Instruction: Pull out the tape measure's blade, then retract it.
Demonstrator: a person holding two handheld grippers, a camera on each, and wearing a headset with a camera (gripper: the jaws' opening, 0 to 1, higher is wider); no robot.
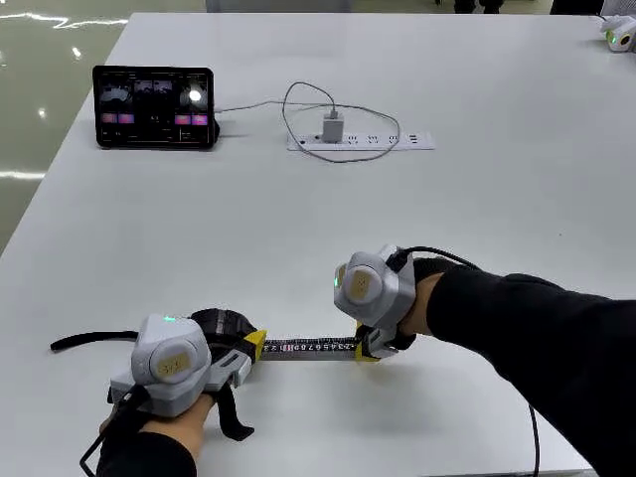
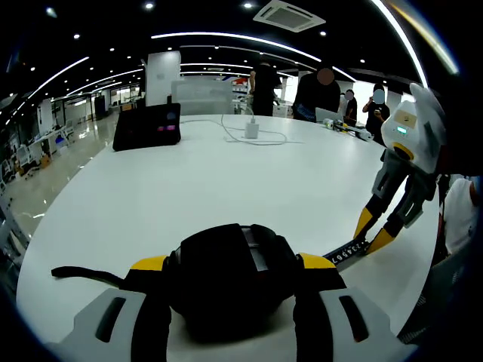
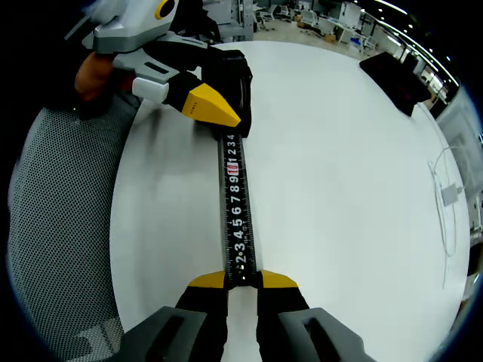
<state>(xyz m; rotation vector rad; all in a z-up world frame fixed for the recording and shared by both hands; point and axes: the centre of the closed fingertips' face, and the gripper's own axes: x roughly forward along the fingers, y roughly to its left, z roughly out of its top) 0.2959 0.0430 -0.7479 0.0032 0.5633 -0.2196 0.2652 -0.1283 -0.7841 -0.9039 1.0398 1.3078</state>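
Tape measure [image 1: 224, 328] sits near the table's [image 1: 298, 229] front edge in the head view, my left gripper [image 1: 246, 348] clamped on it and my right gripper [image 1: 368, 348] close by, a short run of blade [image 1: 308, 346] between them. Open room lies beyond, with the tablet [image 1: 154, 106] well apart. In the left gripper view its hard, smooth case [image 2: 234, 271] sits between my jaws and may slip. In the right gripper view my jaws pinch the blade's tip; I judge it thin, springy and sharp-edged, best held at the hook end.

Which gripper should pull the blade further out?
Right. The right gripper is shut on the blade at its tip, while the left gripper clamps the tape measure case and likely just anchors it.
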